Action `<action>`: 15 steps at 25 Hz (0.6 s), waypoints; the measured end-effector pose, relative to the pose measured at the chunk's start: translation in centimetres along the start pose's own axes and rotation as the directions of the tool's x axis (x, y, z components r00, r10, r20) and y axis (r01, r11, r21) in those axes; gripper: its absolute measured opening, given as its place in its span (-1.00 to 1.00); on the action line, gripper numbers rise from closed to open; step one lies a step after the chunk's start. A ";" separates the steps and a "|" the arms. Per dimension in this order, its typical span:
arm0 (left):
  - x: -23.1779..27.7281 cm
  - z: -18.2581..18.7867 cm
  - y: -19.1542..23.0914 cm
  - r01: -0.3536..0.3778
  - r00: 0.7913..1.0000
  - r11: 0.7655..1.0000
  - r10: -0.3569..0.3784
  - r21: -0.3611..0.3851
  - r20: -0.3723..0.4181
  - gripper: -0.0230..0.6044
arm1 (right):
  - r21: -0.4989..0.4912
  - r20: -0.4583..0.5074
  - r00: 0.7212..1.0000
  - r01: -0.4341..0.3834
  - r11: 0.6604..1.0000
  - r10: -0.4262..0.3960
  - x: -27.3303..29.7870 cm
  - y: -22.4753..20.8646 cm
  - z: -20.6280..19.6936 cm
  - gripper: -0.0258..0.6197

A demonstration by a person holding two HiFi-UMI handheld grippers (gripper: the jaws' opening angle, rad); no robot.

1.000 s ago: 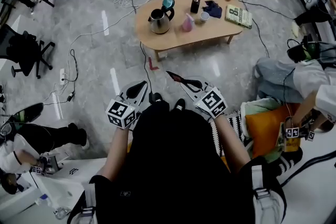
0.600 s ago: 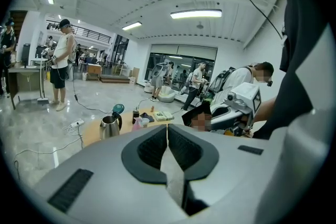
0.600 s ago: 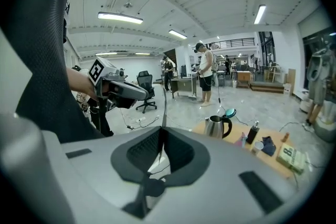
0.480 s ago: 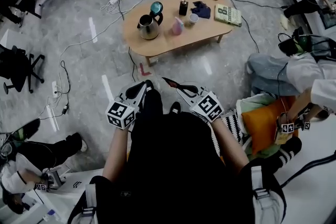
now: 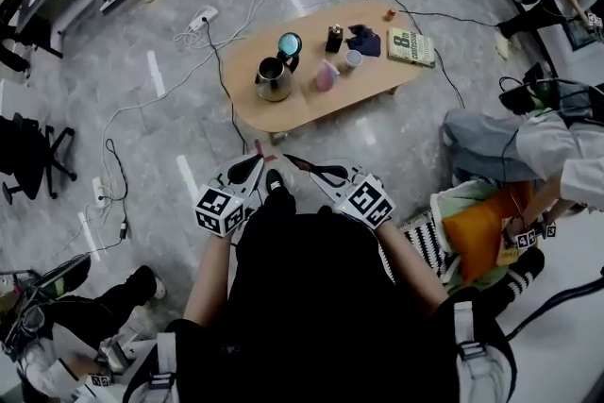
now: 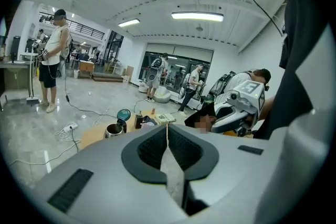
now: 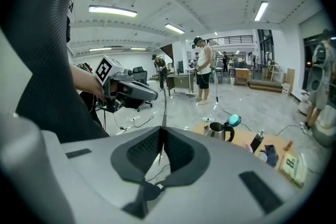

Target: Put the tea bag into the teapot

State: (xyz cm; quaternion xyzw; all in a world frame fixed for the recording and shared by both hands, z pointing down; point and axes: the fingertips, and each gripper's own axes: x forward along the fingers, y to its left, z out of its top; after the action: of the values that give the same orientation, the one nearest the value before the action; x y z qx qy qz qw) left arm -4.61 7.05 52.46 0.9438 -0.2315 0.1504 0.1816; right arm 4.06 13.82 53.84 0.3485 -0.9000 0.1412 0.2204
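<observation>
A steel teapot (image 5: 274, 78) with its teal lid (image 5: 290, 43) flipped up stands on the low oval wooden table (image 5: 283, 113). It also shows far ahead in both gripper views, teapot (image 6: 114, 130) and teapot (image 7: 216, 131). Both grippers are held at waist height, well short of the table. My right gripper (image 5: 308, 168) is shut on a thin dark-red flat piece (image 5: 292, 161), apparently the tea bag, which pokes edge-on past the jaw tips (image 7: 165, 107). My left gripper (image 5: 257, 158) has its jaws pressed together (image 6: 167, 128), with nothing clearly between them.
The table also carries a pink item (image 5: 324, 75), a cup (image 5: 351, 59), a black bottle (image 5: 334, 38), a dark cloth (image 5: 362, 38) and a book (image 5: 411, 47). Cables and a power strip (image 5: 203, 17) cross the floor. A seated person (image 5: 510, 137) is at right, an office chair (image 5: 28, 146) at left.
The table has slid nearer and lower in the head view as the person walks toward it. Both grippers keep their pose and stay closed.
</observation>
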 end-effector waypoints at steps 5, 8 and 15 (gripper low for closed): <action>0.1 0.2 4.8 0.031 0.999 0.999 -0.032 -0.017 -0.014 -0.88 | -0.024 -0.022 0.999 -0.030 0.999 0.029 5.6 0.2 2.7 -0.85; 0.2 0.4 7.2 0.054 0.998 0.998 -0.055 -0.014 -0.026 -0.88 | -0.042 -0.031 0.999 -0.027 0.999 0.025 8.1 -0.2 4.2 -0.85; 0.1 1.4 11.4 0.070 0.997 0.998 -0.070 -0.008 -0.025 -0.88 | -0.058 -0.065 0.998 -0.023 0.998 0.019 11.5 -1.0 5.8 -0.85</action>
State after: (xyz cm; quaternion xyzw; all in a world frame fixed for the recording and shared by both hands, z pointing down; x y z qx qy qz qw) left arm -9.87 -2.98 54.40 0.9487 -0.1967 0.1551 0.1931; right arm -4.53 4.26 54.61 0.3277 -0.8998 0.1283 0.2580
